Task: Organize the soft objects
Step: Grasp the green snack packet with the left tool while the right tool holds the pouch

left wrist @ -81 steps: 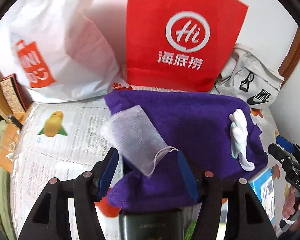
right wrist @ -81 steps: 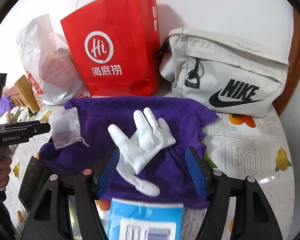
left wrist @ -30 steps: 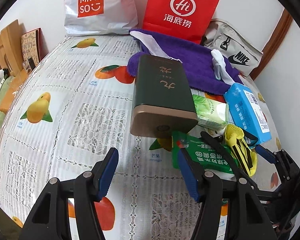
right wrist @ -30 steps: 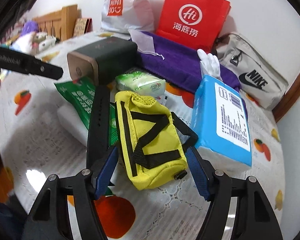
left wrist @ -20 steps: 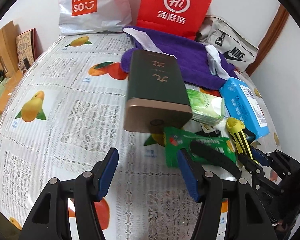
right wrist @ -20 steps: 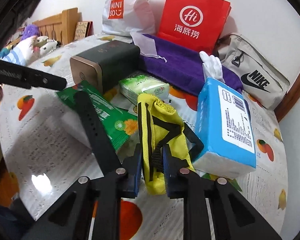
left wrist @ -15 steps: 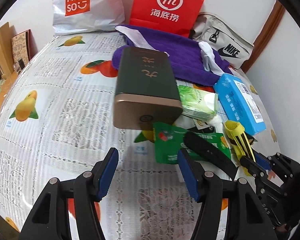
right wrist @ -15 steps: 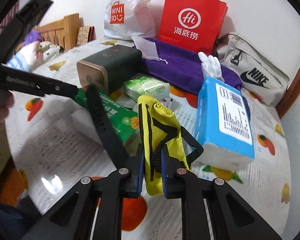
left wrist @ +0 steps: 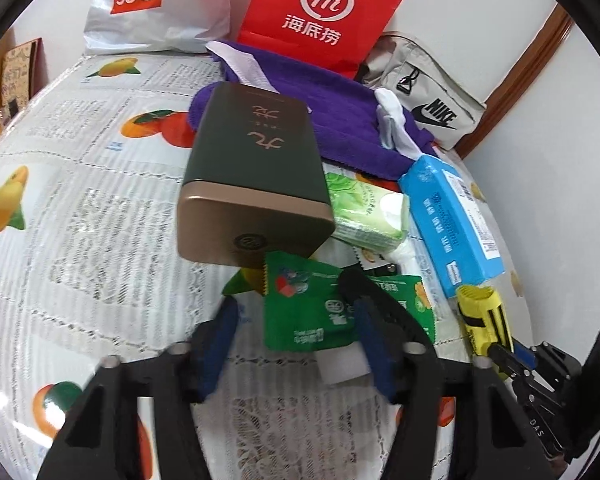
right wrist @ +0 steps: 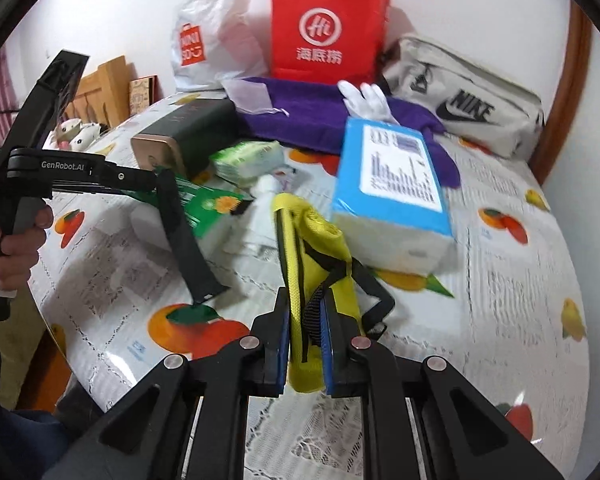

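My right gripper [right wrist: 306,344] is shut on a yellow pouch [right wrist: 312,280] with black straps, held up over the fruit-print tablecloth [right wrist: 500,280]. In the left wrist view that pouch [left wrist: 482,312] shows at the right edge. My left gripper [left wrist: 296,316] points down at a green packet [left wrist: 308,312] that lies between its closing jaws; the blue pads stand apart from it. A black strap [left wrist: 384,312] crosses the packet. Behind lie a purple towel [left wrist: 340,120], a white glove [left wrist: 392,120] and a mesh pouch [left wrist: 244,64].
A dark green tin [left wrist: 252,168], a green tissue pack [left wrist: 364,208] and a blue tissue pack [left wrist: 452,216] crowd the middle. A red paper bag [left wrist: 324,12], a white Miniso bag [left wrist: 152,0] and a grey Nike bag [left wrist: 428,96] stand at the wall.
My right gripper has shut on the yellow pouch and lifted it off the table. My left gripper has swung over the green packet and its jaws have narrowed.
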`<state>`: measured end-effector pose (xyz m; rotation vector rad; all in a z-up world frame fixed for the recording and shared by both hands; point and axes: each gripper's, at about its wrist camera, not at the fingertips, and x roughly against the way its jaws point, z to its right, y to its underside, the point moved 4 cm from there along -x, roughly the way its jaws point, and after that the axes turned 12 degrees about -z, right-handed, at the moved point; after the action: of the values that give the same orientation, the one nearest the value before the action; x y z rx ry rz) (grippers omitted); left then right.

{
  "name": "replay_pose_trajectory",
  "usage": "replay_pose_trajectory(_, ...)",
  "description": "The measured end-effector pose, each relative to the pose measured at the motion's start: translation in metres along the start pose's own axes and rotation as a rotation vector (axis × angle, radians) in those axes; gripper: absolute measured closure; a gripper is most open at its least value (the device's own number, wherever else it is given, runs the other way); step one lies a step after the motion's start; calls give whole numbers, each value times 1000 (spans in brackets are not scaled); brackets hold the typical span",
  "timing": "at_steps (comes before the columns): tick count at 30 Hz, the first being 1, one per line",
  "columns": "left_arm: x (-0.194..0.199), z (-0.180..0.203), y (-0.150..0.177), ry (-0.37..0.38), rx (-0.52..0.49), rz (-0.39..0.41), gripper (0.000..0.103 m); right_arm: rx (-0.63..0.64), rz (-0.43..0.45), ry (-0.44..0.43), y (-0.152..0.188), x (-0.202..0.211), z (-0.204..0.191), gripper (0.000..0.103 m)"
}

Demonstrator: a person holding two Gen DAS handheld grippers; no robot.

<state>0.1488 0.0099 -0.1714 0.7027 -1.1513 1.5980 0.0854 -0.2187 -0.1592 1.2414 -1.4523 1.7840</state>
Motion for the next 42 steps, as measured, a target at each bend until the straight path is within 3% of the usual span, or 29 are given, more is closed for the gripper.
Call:
replay_pose_trajectory(1,-1,1,0,7,-2,0,69,-10,-2,-6,0,-1,3,90)
replay_pose_trajectory(3,-1,1,-1,13,-6,6,72,-16,-3,-12,0,-1,5,90)
replay_pose_trajectory(5,1,0,-1,22,-2,16,91,-18,-1,-15,-1,-1,6,90)
replay_pose_trajectory(6,3,-2,-2,27,5,21,94,-18,-1,-15,-2,-1,6,90)
replay_pose_trajectory(17,27,-15,9,29,16,62,95,-55,16,-33,-2,6,12,90)
replay_pose_trajectory(27,65,-23,13,16,42,147,95,-87,40,-38,-3,15,15,90)
replay_pose_trajectory(42,103,-6,11,34,5,225,96,-126,90,-38,-5,34,20,91)
